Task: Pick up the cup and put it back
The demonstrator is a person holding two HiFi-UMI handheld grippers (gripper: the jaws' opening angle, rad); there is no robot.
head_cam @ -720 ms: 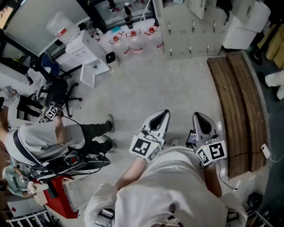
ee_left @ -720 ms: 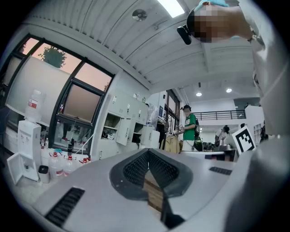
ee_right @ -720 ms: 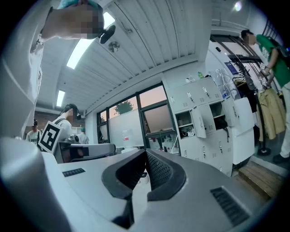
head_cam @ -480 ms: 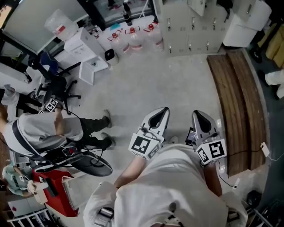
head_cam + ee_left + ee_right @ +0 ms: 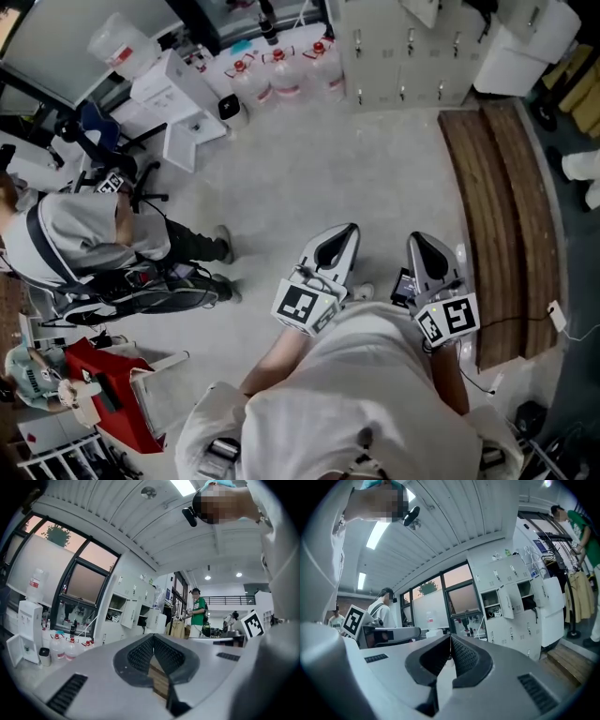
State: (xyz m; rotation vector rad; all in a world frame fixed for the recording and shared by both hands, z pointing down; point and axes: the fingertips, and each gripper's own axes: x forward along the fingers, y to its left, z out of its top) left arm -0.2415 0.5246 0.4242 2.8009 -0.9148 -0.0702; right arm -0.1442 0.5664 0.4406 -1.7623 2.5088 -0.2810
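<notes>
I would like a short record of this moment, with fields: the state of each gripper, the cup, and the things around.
left gripper: shut, nothing between the jaws
right gripper: shut, nothing between the jaws
cup: not seen in any view
floor: grey, below both grippers
wooden boards: on the floor, right of the grippers
water bottles: three, red caps, beside the lockers
other person: at the left, grey top
</notes>
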